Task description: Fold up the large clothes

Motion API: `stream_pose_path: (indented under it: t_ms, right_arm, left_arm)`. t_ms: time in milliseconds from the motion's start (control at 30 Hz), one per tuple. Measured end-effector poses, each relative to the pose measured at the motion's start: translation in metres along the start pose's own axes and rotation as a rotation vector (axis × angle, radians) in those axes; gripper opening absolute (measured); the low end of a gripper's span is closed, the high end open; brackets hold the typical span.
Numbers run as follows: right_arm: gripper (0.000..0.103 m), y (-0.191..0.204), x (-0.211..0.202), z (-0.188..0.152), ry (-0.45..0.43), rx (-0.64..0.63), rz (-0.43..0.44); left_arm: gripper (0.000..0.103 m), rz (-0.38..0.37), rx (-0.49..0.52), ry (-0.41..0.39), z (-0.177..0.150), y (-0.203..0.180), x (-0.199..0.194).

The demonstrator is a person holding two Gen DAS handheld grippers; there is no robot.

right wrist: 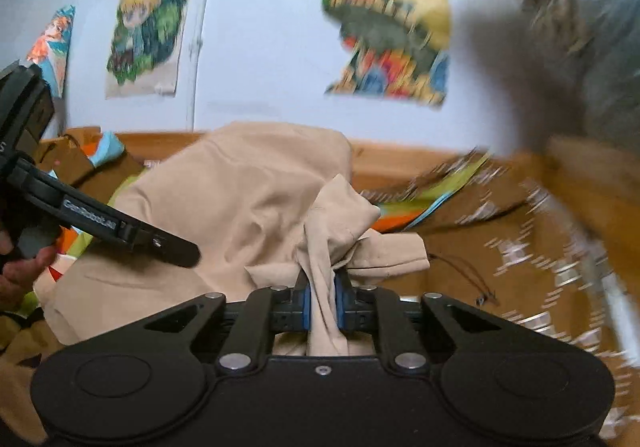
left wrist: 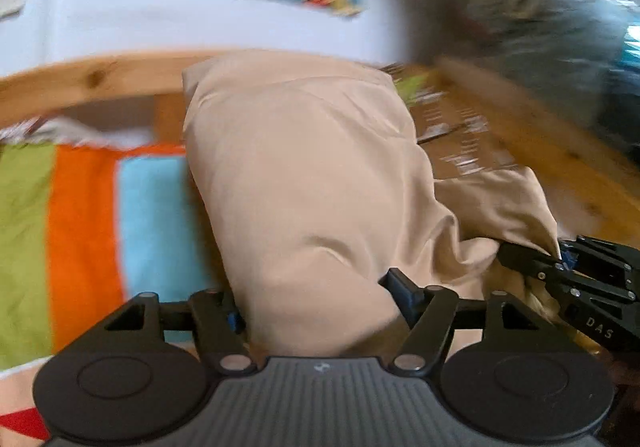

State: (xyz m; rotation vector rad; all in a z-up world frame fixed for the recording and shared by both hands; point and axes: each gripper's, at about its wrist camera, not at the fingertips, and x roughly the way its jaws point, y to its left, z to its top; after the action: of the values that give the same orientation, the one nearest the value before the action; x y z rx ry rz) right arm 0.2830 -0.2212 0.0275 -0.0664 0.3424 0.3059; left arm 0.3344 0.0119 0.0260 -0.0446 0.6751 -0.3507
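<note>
one soft, rumpled beige garment [right wrist: 248, 199]: right gripper [right wrist: 320, 301] fingers pinch a bunched fold; left gripper [left wrist: 320, 307] fingers spread wide around draped cloth.

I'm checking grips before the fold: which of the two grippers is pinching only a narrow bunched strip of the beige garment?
The right gripper: its blue pads squeeze a thin gathered strip of the beige garment. The left gripper stands wide, with a broad bulge of cloth between its fingers.
</note>
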Motion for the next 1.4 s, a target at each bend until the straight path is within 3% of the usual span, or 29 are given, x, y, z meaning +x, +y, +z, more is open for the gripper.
stream_pose_path:
  t_ms: [100, 133, 233, 300, 367, 467, 567, 700, 767, 833, 867, 900, 967, 1033, 1233, 1400]
  right_arm:
    - [0.034, -0.001, 0.047, -0.022, 0.126, 0.042, -0.034]
    - [0.035, -0.007, 0.058, -0.032, 0.17, 0.074, -0.077]
    - [0.054, -0.037, 0.068, -0.052, 0.218, 0.249, -0.1]
    - [0.066, -0.048, 0.066, -0.057, 0.216, 0.263, -0.128]
    - [0.07, -0.052, 0.063, -0.054, 0.204, 0.259, -0.139]
    - [0.07, -0.048, 0.044, -0.038, 0.106, 0.24, -0.168]
    - [0.07, -0.039, 0.038, -0.017, 0.02, 0.191, -0.09]
    - [0.069, -0.025, 0.061, 0.008, 0.044, 0.202, 0.12]
    - [0.066, -0.016, 0.086, 0.014, 0.143, 0.228, 0.21]
    - [0.048, -0.009, 0.113, 0.011, 0.232, 0.25, 0.243]
    - [0.024, -0.006, 0.127, 0.008, 0.277, 0.243, 0.248]
    - [0.011, -0.001, 0.135, 0.004, 0.305, 0.205, 0.227]
    - [0.0, 0.01, 0.133, 0.002, 0.28, 0.075, 0.165]
    - [0.0, 0.019, 0.129, 0.0, 0.239, -0.062, 0.053]
    - [0.001, 0.002, 0.115, -0.003, 0.214, -0.031, 0.032]
    - [0.041, -0.017, 0.072, 0.002, 0.145, 0.039, 0.008]
  left_arm:
    - [0.079, 0.047, -0.123, 0.154, -0.014, 0.042, 0.037]
    - [0.085, 0.051, -0.167, 0.159, -0.021, 0.052, 0.042]
    - [0.095, 0.039, -0.245, 0.096, -0.036, 0.067, 0.042]
    - [0.1, 0.056, -0.246, 0.093, -0.038, 0.063, 0.045]
    - [0.1, 0.07, -0.24, 0.096, -0.037, 0.059, 0.045]
    - [0.102, 0.084, -0.23, 0.102, -0.042, 0.053, 0.039]
    - [0.102, 0.071, -0.242, 0.103, -0.049, 0.044, 0.033]
    - [0.102, 0.051, -0.276, 0.096, -0.062, 0.043, 0.018]
    - [0.102, 0.057, -0.292, 0.093, -0.065, 0.043, 0.016]
    - [0.102, 0.053, -0.31, 0.093, -0.068, 0.048, 0.014]
    - [0.102, 0.05, -0.322, 0.094, -0.069, 0.05, 0.013]
    - [0.102, 0.046, -0.329, 0.097, -0.07, 0.051, 0.013]
    - [0.102, 0.033, -0.334, 0.099, -0.072, 0.053, 0.012]
    - [0.102, 0.036, -0.332, 0.094, -0.071, 0.053, 0.013]
    - [0.102, 0.051, -0.344, 0.088, -0.074, 0.051, 0.013]
    - [0.102, 0.099, -0.359, 0.083, -0.072, 0.045, 0.002]
